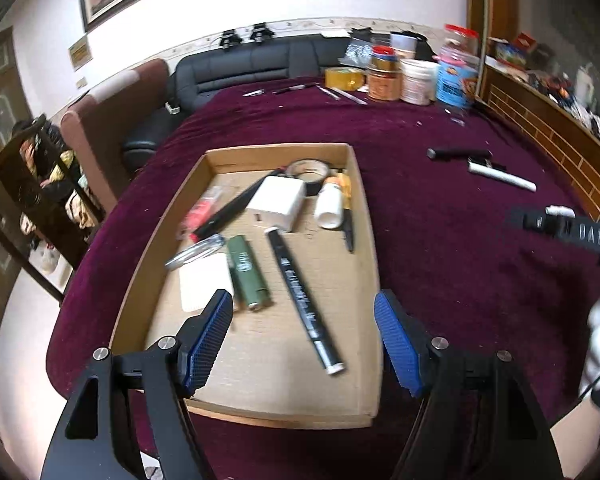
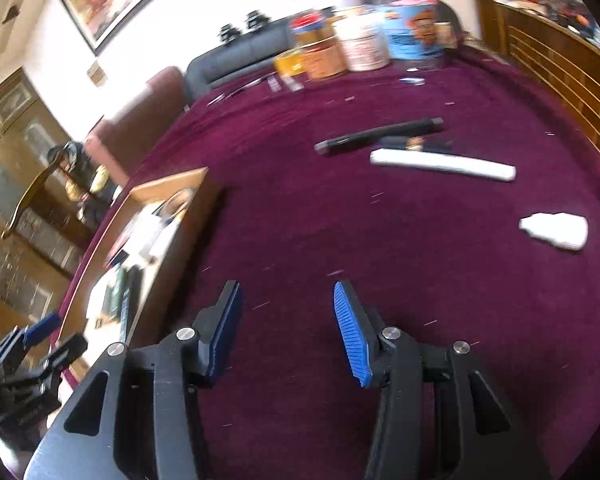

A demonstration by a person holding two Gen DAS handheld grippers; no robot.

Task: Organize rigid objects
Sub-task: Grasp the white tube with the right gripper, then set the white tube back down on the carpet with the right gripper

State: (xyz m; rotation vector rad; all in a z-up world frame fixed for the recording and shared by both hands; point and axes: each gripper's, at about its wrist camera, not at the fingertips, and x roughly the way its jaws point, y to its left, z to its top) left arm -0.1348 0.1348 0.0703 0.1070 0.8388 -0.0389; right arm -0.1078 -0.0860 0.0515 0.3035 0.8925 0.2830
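Spread wide and empty, the left tongs (image 1: 302, 336) hover over the cardboard tray (image 1: 366, 216), where a black marker (image 1: 302, 296) and lighter (image 1: 247, 274) lie sorted. Right tongs (image 2: 286, 332), likewise released, face the counter (image 2: 340, 240), probably toward the loose white stick (image 2: 444, 164).
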